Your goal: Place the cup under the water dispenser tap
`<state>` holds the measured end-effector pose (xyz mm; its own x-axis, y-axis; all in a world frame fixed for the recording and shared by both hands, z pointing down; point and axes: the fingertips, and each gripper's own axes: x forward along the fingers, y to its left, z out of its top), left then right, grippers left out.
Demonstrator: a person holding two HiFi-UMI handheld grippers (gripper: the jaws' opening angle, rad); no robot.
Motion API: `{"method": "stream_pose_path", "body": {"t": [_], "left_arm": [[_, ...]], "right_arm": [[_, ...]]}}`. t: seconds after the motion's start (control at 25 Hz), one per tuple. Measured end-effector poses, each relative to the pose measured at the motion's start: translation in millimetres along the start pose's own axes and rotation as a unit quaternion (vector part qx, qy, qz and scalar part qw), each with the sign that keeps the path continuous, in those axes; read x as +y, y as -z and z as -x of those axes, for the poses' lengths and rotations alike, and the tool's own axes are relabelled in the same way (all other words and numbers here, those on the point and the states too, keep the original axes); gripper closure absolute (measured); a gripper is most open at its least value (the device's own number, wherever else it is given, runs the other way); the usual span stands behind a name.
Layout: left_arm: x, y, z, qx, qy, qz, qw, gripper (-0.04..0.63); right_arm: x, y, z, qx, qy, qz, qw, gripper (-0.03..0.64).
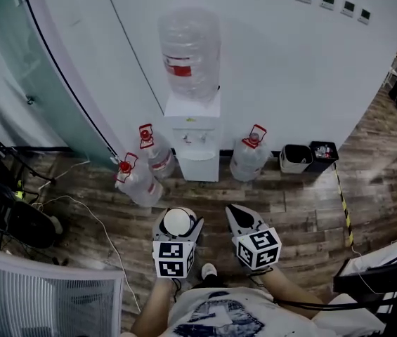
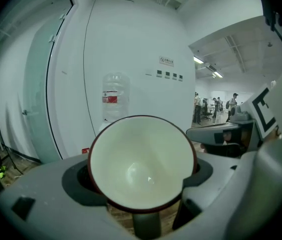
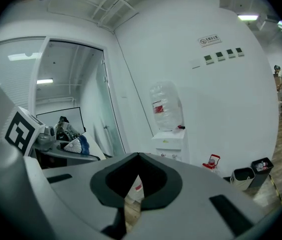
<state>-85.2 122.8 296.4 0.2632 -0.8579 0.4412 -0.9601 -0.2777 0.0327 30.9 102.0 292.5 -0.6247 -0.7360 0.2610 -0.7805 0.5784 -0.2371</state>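
A cup (image 1: 179, 223) with a white inside and a dark red rim sits between the jaws of my left gripper (image 1: 178, 216), which is shut on it. In the left gripper view the cup (image 2: 141, 164) fills the middle, its mouth facing the camera. The white water dispenser (image 1: 192, 146) stands against the wall ahead, with a clear bottle (image 1: 190, 51) on top and its taps (image 1: 194, 137) above a recess. It is some way off across the floor. My right gripper (image 1: 242, 218) is beside the left one, shut and empty (image 3: 137, 159). The dispenser (image 3: 169, 140) shows beyond its jaws.
Three spare water bottles lie by the dispenser's foot: two on the left (image 1: 136, 181) (image 1: 157, 153), one on the right (image 1: 249, 156). Two bins (image 1: 295, 158) (image 1: 322, 155) stand further right. A glass wall (image 1: 36, 69), cables (image 1: 79, 209) and dark equipment (image 1: 8, 209) are at left.
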Motion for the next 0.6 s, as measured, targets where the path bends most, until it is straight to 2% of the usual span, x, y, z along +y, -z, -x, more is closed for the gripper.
{"method": "stream_pose_path", "body": {"t": [0.32, 0.6], "left_arm": [[52.9, -23.3, -42.3, 0.005, 0.015, -0.007, 0.9999, 0.141], [63.5, -22.1, -73.1, 0.02, 0.026, -0.002, 0.9995, 0.141]], "right_arm": [[-5.8, -20.9, -67.2, 0.001, 0.018, -0.008, 1.0, 0.595], [-21.0, -20.3, -91.5, 0.014, 0.027, -0.013, 0.999, 0.595]]}}
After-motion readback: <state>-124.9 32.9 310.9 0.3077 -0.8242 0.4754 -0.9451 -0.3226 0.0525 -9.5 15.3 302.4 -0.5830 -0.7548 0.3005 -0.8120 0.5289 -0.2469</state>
